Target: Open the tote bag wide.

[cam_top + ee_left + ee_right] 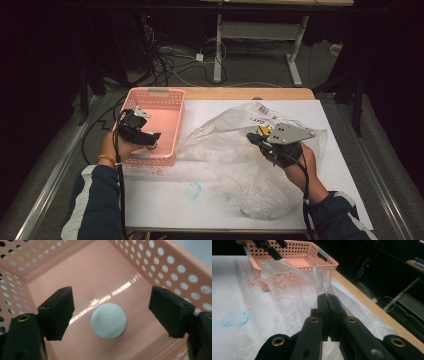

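Note:
A pink perforated basket stands at the table's left. My left gripper hangs over its near end, open. In the left gripper view its jaws stand wide apart above the basket floor. A white round object lies below, between them, and neither pad touches it. A crumpled clear plastic bag is spread across the middle and right of the table. My right gripper is shut on a fold of the bag, which rises from the closed jaw tips toward the basket.
A white sheet covers the table, with a blue smudge near the front and red specks by the basket. A wooden edge shows at the far side. Cables and a desk frame lie beyond on the floor.

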`<state>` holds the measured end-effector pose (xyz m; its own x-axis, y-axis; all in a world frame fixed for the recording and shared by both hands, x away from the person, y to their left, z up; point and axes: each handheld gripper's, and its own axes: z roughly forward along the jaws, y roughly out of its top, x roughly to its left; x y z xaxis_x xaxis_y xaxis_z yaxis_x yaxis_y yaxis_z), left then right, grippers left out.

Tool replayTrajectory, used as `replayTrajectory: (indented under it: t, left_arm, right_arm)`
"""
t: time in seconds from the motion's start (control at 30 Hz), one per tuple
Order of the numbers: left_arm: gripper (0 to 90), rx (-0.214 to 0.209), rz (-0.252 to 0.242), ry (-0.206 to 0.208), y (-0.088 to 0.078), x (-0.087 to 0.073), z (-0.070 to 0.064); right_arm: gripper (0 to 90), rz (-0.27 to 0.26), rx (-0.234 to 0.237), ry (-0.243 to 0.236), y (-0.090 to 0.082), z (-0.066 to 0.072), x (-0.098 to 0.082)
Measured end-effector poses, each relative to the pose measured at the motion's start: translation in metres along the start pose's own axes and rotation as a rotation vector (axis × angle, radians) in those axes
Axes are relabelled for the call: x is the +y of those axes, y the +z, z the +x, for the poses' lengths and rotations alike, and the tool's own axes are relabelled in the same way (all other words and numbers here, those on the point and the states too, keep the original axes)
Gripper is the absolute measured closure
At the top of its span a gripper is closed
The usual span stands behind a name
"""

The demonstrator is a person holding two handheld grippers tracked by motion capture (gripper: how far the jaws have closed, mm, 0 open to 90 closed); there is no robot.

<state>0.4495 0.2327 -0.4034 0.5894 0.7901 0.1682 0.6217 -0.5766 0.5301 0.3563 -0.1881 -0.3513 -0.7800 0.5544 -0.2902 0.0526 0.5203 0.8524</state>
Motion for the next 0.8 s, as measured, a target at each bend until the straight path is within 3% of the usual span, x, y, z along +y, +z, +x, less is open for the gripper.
replayTrajectory:
  t: [0.13,0.4,0.47,0.57,0.7,0.8]
  left_arm:
    - [23.4,-0.013,0.170,0.021,0.016,0.004,0.007]
    - [37.6,-0.079,0.310,0.034,0.033,0.012,0.016]
    - [46.0,-0.079,0.313,0.033,0.036,0.012,0.017]
    - [46.9,-0.080,0.285,0.025,0.036,0.012,0.019]
    - [47.6,-0.030,0.263,0.012,0.037,0.011,0.020]
    - [47.7,-0.039,0.257,0.003,0.037,0.012,0.022]
  right_arm:
    - [90.0,0.002,0.020,-0.007,0.001,0.002,0.001]
    - [90.0,0.007,0.052,-0.020,0.003,0.006,0.000]
    - [90.0,0.007,0.052,-0.022,0.003,0.006,0.000]
    - [90.0,0.004,0.051,-0.024,0.001,0.006,-0.001]
    - [90.0,0.004,0.044,-0.021,0.001,0.004,-0.003]
    - [90.0,0.009,0.045,-0.024,0.003,0.005,-0.004]
